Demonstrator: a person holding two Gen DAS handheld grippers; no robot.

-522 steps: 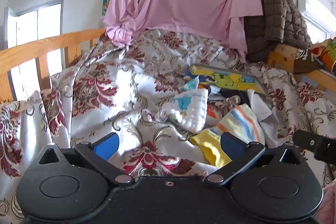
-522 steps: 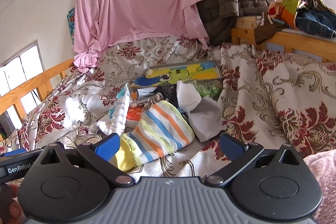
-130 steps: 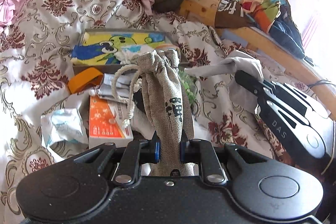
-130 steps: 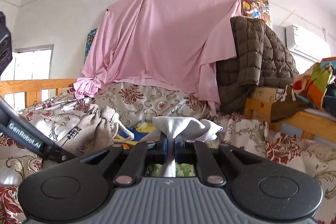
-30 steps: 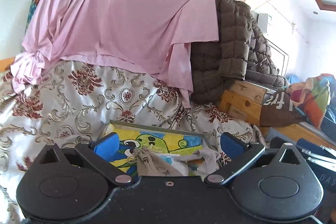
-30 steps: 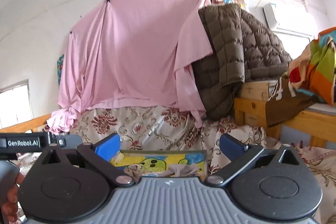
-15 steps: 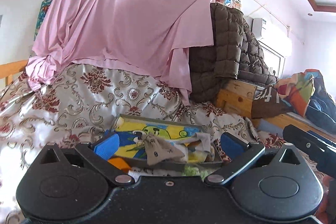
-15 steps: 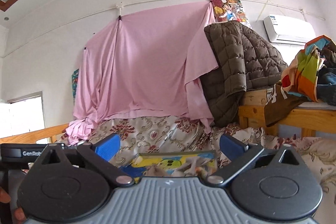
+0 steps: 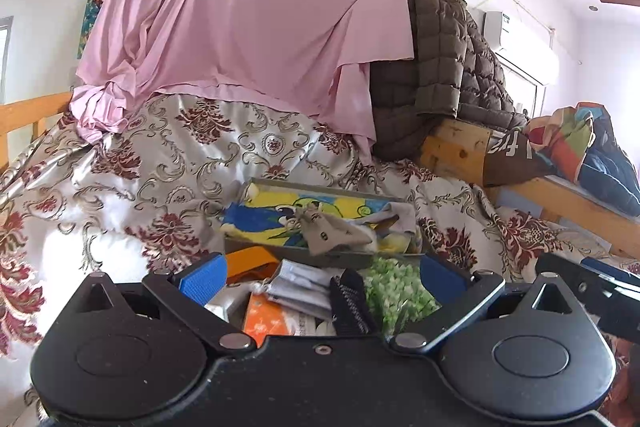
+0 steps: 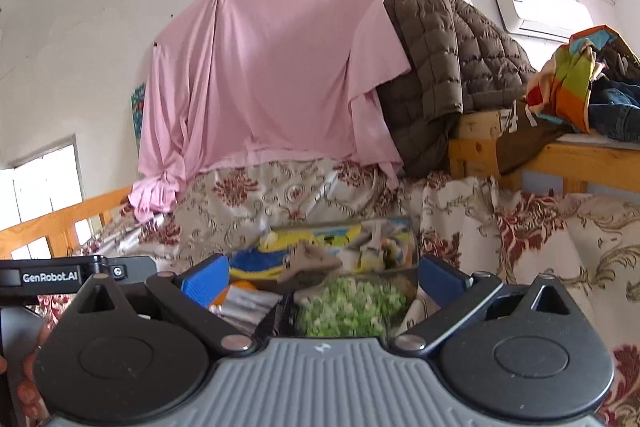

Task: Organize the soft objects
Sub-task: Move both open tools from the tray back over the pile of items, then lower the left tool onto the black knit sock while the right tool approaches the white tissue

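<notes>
A cartoon-printed box (image 9: pixel 280 217) lies on the floral bedspread; it also shows in the right wrist view (image 10: pixel 340 239). A grey drawstring pouch (image 9: pixel 328 233) and a pale cloth (image 9: pixel 396 219) lie in the box; the pouch also shows in the right wrist view (image 10: pixel 308 261). In front of the box lie a green-patterned cloth (image 9: pixel 394 289), a black item (image 9: pixel 350 301), a grey folded piece (image 9: pixel 298 285), an orange packet (image 9: pixel 266 319) and an orange item (image 9: pixel 250 263). My left gripper (image 9: pixel 320 275) is open and empty above them. My right gripper (image 10: pixel 322 277) is open and empty over the green cloth (image 10: pixel 348 305).
A pink sheet (image 9: pixel 248 19) hangs on the back wall. A brown quilted jacket (image 9: pixel 444 75) lies on a wooden bunk frame (image 9: pixel 456 147) at right, with colourful clothes (image 9: pixel 580 143). A wooden rail (image 9: pixel 24 115) runs at left. The other gripper's body (image 10: pixel 52 275) is at left.
Both grippers have pulled back and tilted down from the box. More of the loose items in front of the box have come into view.
</notes>
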